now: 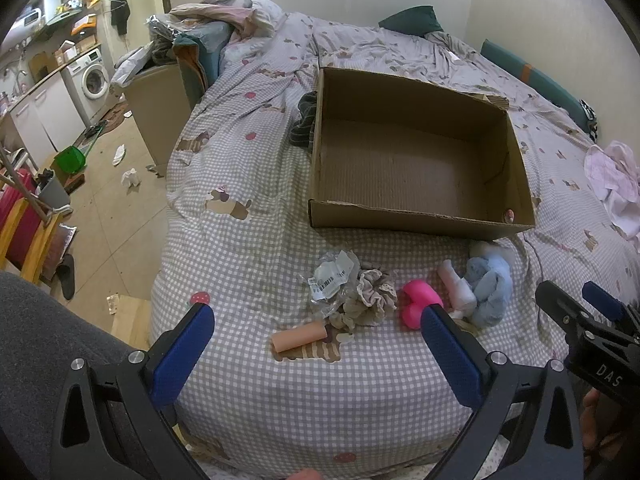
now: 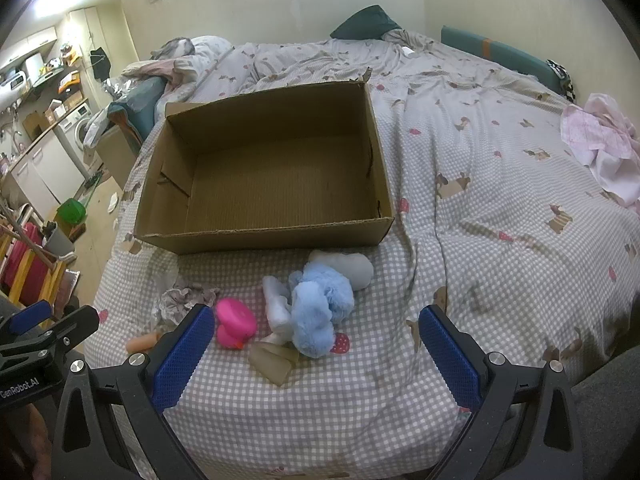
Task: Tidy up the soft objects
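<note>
An empty cardboard box point(image 1: 416, 216) point(image 2: 264, 236) sits on the checked bed. In front of it lie a pink rubber duck point(image 1: 418, 300) point(image 2: 234, 322), a blue plush toy point(image 1: 490, 286) point(image 2: 318, 306), a white roll point(image 1: 458, 288) point(image 2: 276, 304), a beige scrunchie point(image 1: 370, 294), a crumpled plastic wrapper point(image 1: 334, 278) point(image 2: 178, 300) and a peach cylinder point(image 1: 298, 336) point(image 2: 142, 342). My left gripper point(image 1: 318, 334) is open and empty, near the cylinder. My right gripper point(image 2: 316, 338) is open and empty, with the duck and plush between its fingers' line of sight.
A brown flat scrap point(image 2: 274, 362) lies by the plush. Dark striped cloth point(image 1: 304, 120) rests against the box's left side. Pink clothing point(image 2: 600, 144) lies at the bed's right. A clothes pile point(image 1: 228, 12) sits at the head. The cluttered floor point(image 1: 104, 184) drops off left.
</note>
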